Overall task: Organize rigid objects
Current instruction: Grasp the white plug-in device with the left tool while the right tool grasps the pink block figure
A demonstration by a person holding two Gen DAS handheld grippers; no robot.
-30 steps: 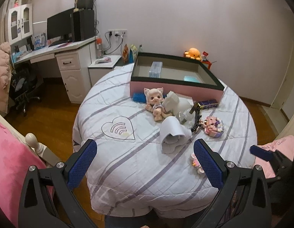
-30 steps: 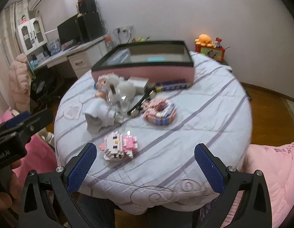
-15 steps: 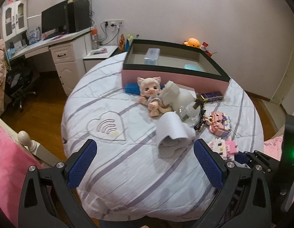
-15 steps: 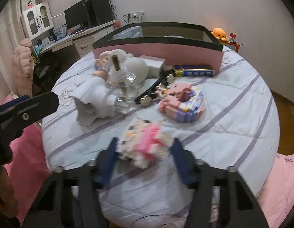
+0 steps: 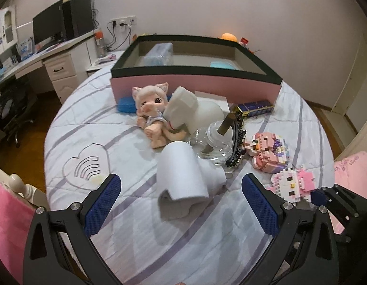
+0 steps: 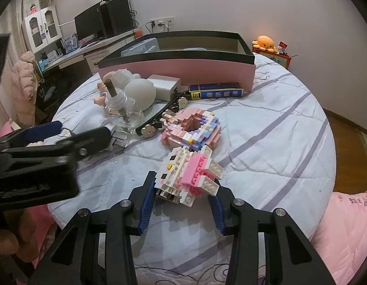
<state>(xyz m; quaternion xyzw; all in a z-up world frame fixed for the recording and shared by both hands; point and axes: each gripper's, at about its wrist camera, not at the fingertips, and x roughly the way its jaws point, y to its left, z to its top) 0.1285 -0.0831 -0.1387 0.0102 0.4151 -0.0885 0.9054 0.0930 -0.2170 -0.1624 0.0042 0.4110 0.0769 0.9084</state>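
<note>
Right hand-held gripper (image 6: 183, 199) pinches the pink-and-white brick cat figure (image 6: 190, 178) at lower centre, its long axis running across the fingers. The pink storage box (image 6: 178, 67) lies straight ahead at upper centre, with the brick donut (image 6: 195, 130) and blue carton (image 6: 216, 93) between. Left hand-held gripper (image 5: 181, 199) hangs spread over the white foam piece (image 5: 185, 178), farther from the box.

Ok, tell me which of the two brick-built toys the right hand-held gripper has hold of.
The white-and-pink cat figure, clamped in the right hand-held gripper. The pink ring-shaped brick model lies free, farther up the bed.
</note>
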